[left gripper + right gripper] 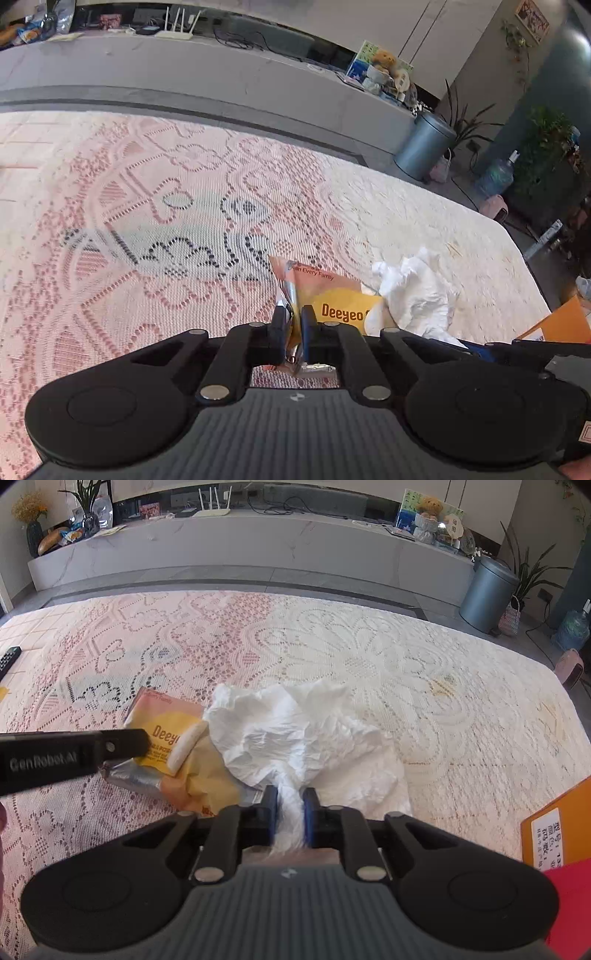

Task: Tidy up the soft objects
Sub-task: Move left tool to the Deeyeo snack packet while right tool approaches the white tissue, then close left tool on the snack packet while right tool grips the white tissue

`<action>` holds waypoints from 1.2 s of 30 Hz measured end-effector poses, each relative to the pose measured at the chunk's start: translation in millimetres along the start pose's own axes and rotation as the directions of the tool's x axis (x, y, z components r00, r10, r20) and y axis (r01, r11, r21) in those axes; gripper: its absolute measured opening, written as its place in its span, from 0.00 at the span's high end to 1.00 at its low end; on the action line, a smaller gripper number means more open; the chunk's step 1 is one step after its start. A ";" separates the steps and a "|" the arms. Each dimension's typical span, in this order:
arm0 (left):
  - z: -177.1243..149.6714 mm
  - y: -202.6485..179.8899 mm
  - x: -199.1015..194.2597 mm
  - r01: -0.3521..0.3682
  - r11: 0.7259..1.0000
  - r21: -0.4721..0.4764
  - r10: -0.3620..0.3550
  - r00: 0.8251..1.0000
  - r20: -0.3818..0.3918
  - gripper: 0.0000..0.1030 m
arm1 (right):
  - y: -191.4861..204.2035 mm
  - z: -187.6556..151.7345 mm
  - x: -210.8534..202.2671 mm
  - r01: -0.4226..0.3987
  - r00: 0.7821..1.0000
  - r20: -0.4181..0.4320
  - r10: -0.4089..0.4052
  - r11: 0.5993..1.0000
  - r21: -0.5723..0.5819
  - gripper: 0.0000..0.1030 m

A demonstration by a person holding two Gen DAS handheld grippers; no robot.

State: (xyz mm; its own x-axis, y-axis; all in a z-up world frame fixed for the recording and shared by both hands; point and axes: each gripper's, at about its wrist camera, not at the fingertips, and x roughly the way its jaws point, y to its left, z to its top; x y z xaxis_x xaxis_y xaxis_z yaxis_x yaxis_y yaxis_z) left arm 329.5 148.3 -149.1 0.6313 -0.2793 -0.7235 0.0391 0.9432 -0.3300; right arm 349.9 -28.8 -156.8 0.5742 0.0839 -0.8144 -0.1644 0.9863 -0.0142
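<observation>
Left hand-held gripper (293,317) pinches orange wet-wipe pack (332,295) edge; right hand-held gripper (291,805) clamps white, apparently plastic, bag (295,731).

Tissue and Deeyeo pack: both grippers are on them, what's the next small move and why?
Probably lift both a little and draw them apart. The left gripper is shut on the edge of the orange pack, the right gripper on a bunched end of the white tissue. Both things lie on the lace cloth, the tissue against the pack, so separating them first looks sensible.
</observation>
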 end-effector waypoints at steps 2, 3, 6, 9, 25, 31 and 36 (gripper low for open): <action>-1.4 -5.1 -11.1 -0.009 1.000 0.009 0.009 1.000 0.024 0.95 | -1.7 -0.5 -7.5 -0.015 1.000 0.012 0.015 1.000 0.009 0.93; -2.8 -7.5 -17.8 -0.021 1.000 0.009 0.020 0.999 0.034 0.95 | -1.7 -0.9 -11.3 -0.022 1.000 0.015 0.022 1.000 0.008 0.93; -5.4 -12.4 -40.1 -0.050 0.998 -0.039 0.051 0.998 0.041 0.95 | -0.1 -3.2 -28.0 -0.055 0.998 0.030 0.055 0.998 0.006 0.93; -17.2 -17.2 -67.5 -0.101 0.992 -0.072 0.105 0.993 0.061 0.95 | 4.7 -10.6 -48.5 -0.105 0.994 0.034 0.105 0.994 0.002 0.93; -120.3 -11.6 -136.9 -0.149 0.927 -0.343 0.104 0.984 -0.144 0.94 | 9.6 -106.6 -117.6 -0.325 0.934 -0.133 0.332 0.943 0.073 0.89; -128.2 -31.1 -139.2 -0.152 0.977 -0.147 0.121 0.972 -0.201 0.75 | -4.1 -120.9 -123.8 -0.326 0.936 -0.112 0.334 0.941 0.087 0.68; -125.0 -58.2 -140.2 -0.092 0.982 0.167 0.127 0.968 -0.214 0.43 | -9.8 -124.3 -139.6 -0.336 0.941 -0.023 0.337 0.941 0.041 0.43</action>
State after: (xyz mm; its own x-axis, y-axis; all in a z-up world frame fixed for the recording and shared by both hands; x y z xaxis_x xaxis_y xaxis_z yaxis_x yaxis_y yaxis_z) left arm 141.9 110.0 -104.3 0.4505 -0.1890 -0.8726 0.1096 0.9816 -0.1561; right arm 171.6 -67.8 -115.1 0.4671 0.4080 -0.7845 -0.3143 0.9059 0.2839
